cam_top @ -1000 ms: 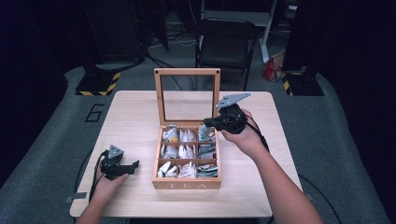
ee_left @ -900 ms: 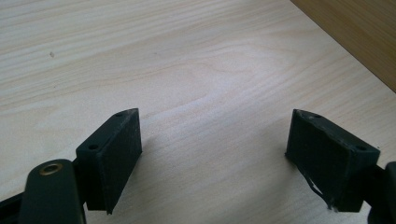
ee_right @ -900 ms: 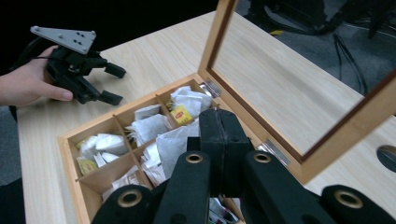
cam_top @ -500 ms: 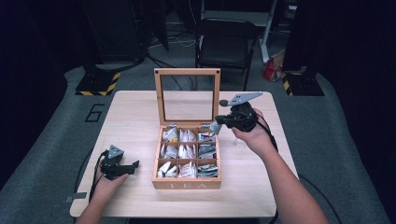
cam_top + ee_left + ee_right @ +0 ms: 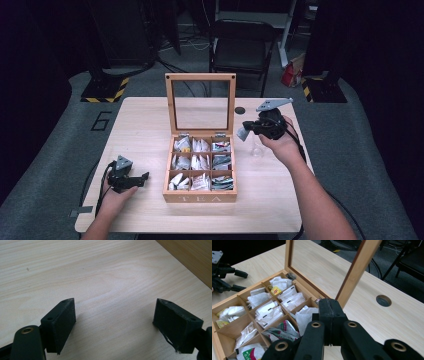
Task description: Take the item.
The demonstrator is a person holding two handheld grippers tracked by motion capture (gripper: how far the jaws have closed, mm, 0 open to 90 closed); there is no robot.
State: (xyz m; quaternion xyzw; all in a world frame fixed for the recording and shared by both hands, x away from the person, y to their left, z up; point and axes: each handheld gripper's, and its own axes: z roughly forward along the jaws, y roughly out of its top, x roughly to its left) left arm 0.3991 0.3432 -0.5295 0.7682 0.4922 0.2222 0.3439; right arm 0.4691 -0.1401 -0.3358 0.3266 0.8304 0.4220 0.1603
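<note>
An open wooden tea box (image 5: 200, 197) stands mid-table, its glass lid (image 5: 200, 102) upright at the back. Its compartments hold several tea packets (image 5: 201, 163). My right gripper (image 5: 248, 129) hovers just right of the box's back corner, shut on a white tea packet (image 5: 242, 133). In the right gripper view the jaws (image 5: 330, 307) are pressed together on that packet (image 5: 304, 318) above the box (image 5: 229, 303). My left gripper (image 5: 142, 179) rests on the table left of the box, open and holding nothing. In the left gripper view its jaws (image 5: 113, 315) stand wide over bare wood.
A round cable hole (image 5: 240, 110) lies in the tabletop behind the right gripper. A black chair (image 5: 242, 45) stands beyond the table's far edge. The box's side wall (image 5: 190, 260) is close to the left gripper. The left gripper (image 5: 222, 272) sits beyond the box in the right gripper view.
My right gripper has moved right and away from above the box's right column, carrying the white packet out past the box's edge. The left gripper has stayed still.
</note>
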